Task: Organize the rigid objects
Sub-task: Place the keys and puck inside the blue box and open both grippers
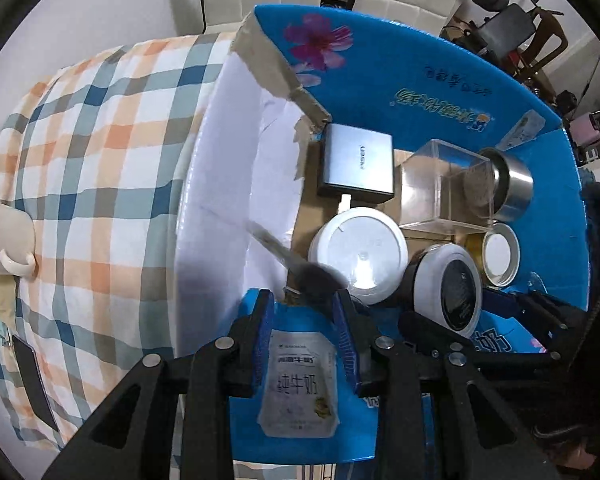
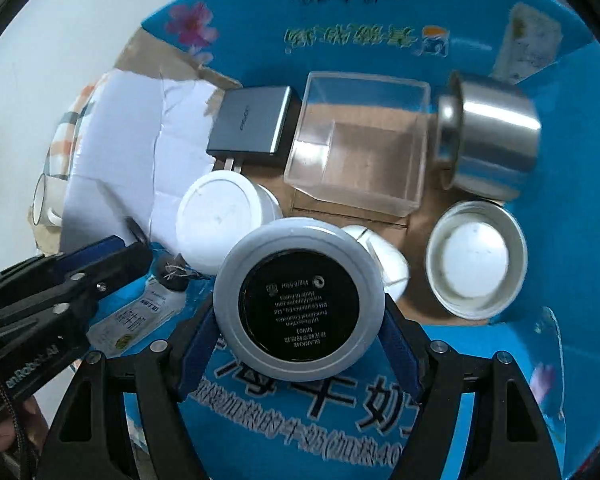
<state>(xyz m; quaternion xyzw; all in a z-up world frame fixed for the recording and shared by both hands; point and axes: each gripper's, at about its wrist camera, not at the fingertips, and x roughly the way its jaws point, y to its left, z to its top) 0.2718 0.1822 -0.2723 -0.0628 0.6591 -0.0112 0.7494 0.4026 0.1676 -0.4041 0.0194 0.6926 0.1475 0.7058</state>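
Nearest to us, the right gripper [image 2: 296, 336] is clamped on a round compact [image 2: 298, 306], one finger on each side of its white rim, the black label facing the camera. It hangs over the near wall of the blue box [image 2: 572, 208]. We judge the compact to be light and stiff, with a smooth plastic rim that may slip, so the hold across the widest part of the rim seems the right one; a grip on the flat faces could press the lid.

Beside it, the left gripper [image 1: 305, 340] has its fingers almost together. A dark brush [image 1: 312, 276] with a flat pale handle lies just at their tips, but we cannot tell if they pinch it.

Further in, on the cardboard floor of the box, we see a white jar [image 2: 220, 216], touching the compact in the picture, and an open tin lid [image 2: 476, 260] to the right. Behind these stand a grey charger [image 2: 252, 124], a clear box [image 2: 360, 144] and a steel cup [image 2: 492, 136] lying on its side, close together along the far wall.

Outside the box, on the checked cloth [image 1: 100, 160], a white mug [image 1: 4, 236] stands well apart.
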